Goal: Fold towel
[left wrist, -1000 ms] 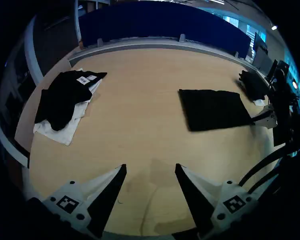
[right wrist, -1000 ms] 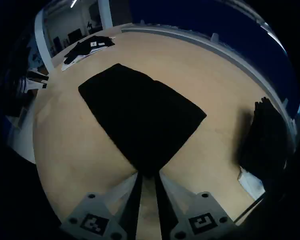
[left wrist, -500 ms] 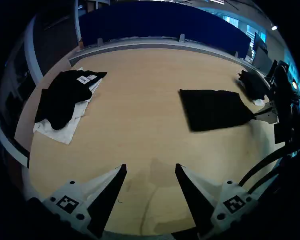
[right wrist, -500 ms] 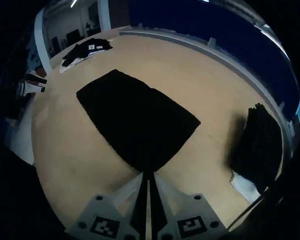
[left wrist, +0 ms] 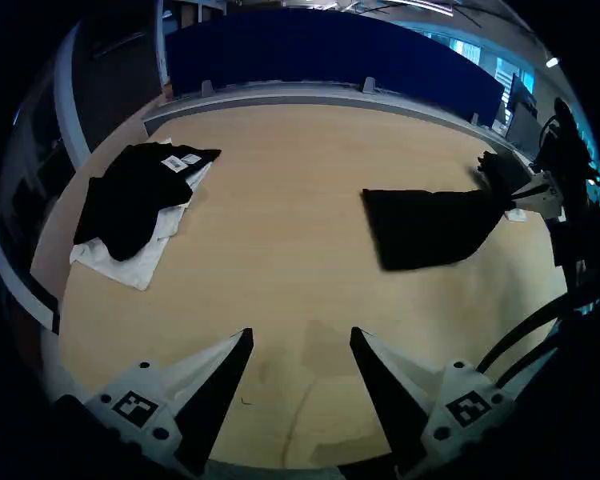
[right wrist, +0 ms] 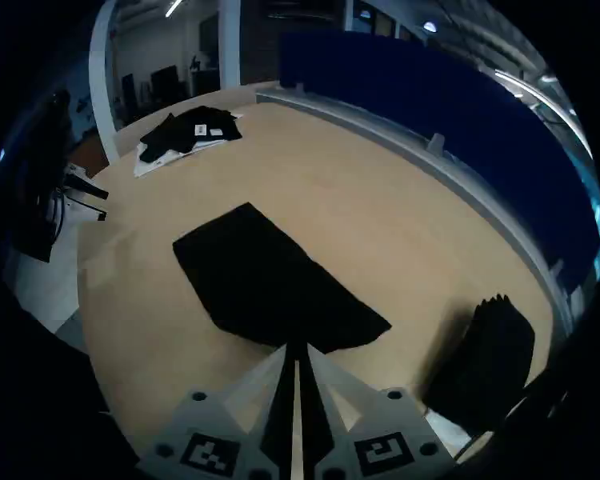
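Observation:
A black folded towel [left wrist: 428, 224] lies on the wooden table [left wrist: 300, 176], right of centre in the left gripper view. My right gripper [right wrist: 298, 360] is shut on the towel's [right wrist: 268, 288] near corner and holds that corner raised off the table. Seen from the left gripper view, the right gripper [left wrist: 532, 194] stands at the towel's right end, with the cloth pulled up toward it. My left gripper [left wrist: 300, 344] hangs open above bare table near the front edge, well away from the towel, with nothing between its fingers.
A heap of black and white cloths [left wrist: 140, 204] lies at the table's left side. A stack of folded black towels [right wrist: 484, 372] sits at the right edge beside the right gripper. A blue partition [left wrist: 324, 48] runs along the table's far edge.
The right gripper closed on the towel's near corner and lifted it up and back, pulling the cloth off the table at that end. The left gripper stayed put.

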